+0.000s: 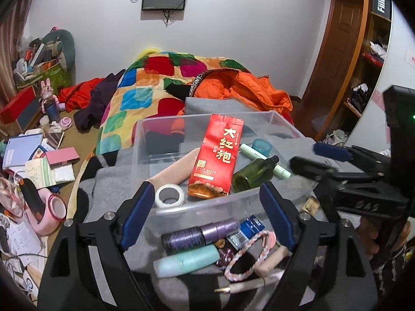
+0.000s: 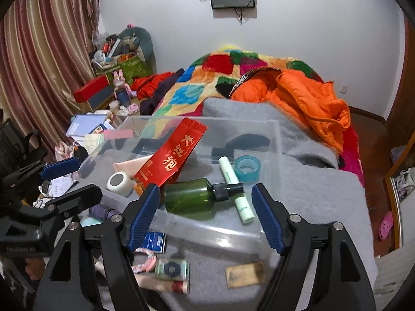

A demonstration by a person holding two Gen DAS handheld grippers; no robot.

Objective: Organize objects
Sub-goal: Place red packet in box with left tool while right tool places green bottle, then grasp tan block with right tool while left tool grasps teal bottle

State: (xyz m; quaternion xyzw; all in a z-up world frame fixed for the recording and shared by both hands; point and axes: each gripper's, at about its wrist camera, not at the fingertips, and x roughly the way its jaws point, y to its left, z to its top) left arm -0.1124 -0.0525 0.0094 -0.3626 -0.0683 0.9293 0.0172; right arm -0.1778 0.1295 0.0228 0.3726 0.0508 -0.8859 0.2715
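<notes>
Grey blanket (image 2: 324, 189) covers the bed end and carries a clear plastic bin (image 1: 275, 119). Inside the bin: red tea packet (image 1: 216, 155) leaning on a beige tube, green spray bottle (image 2: 192, 198) lying on its side, pale green stick (image 2: 234, 190) beside it, teal tape roll (image 2: 247, 168), white tape roll (image 1: 169, 196). Loose items lie on the blanket in front of the bin: purple bottle (image 1: 199, 234), mint tube (image 1: 188, 260), braided cord (image 1: 249, 254). Left hand-held gripper (image 1: 207, 215) and right hand-held gripper (image 2: 205, 217) both stand wide, holding nothing, poised over the bin's near rim
</notes>
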